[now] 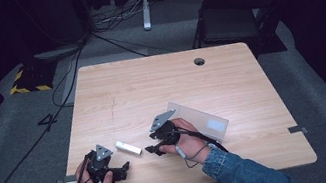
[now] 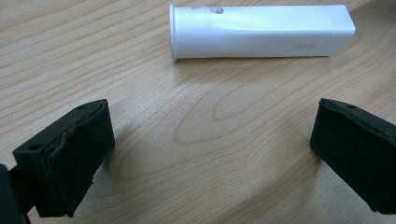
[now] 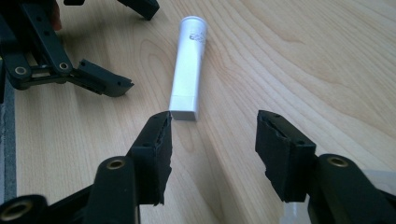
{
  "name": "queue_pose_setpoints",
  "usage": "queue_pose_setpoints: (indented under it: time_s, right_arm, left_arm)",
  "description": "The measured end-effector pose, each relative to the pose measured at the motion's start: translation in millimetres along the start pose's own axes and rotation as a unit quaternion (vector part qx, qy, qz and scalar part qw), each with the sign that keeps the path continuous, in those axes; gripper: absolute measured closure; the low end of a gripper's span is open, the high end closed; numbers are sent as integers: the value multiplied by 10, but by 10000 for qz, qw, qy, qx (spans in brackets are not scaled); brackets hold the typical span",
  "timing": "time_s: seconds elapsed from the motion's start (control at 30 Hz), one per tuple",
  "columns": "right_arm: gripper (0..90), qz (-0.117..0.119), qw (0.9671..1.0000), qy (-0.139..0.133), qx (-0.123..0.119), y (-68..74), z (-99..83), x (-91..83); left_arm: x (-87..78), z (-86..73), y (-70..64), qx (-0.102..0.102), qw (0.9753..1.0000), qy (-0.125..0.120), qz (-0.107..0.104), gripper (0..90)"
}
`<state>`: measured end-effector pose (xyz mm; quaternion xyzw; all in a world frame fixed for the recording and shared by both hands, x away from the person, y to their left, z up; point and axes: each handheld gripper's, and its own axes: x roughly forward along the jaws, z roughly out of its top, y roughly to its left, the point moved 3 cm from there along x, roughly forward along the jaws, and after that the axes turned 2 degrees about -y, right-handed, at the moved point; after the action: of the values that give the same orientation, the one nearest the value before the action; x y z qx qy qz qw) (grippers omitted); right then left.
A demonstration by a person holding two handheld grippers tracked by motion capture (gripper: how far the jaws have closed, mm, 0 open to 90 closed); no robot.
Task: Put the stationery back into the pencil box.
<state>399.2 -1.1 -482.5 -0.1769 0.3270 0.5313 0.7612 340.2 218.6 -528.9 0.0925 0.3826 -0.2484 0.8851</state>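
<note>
White and slim, the tube lies flat on the wooden tabletop near its front edge, between the two hand-held grippers. The left hand-held gripper sits just beside it toward the front-left corner, jaws wide apart and empty. The right hand-held gripper faces the tube's square end, jaws spread, gripping nothing. A clear plastic sheet lies beside the right hand.

- From the high view I see the tabletop evenly lit from above, while the room around it sinks into near black.
- That picture is soft and grainy.
- In my left gripper view the white tube carries a broad glare, and soft shadows spread under the jaws.
- In my right gripper view the nearest jaw parts blur slightly.
</note>
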Motion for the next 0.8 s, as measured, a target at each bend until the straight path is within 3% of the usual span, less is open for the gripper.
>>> queue_pose_setpoints:
  time_s: [0.5, 0.8]
  right_arm:
    - [537, 110, 9999, 86, -52, 130, 22, 316]
    - [603, 32, 9997, 173, -144, 170, 13, 456]
  left_arm:
    - [0, 0, 0, 0, 10000, 0, -1, 2]
    - [0, 0, 0, 2, 10000, 1, 0, 1]
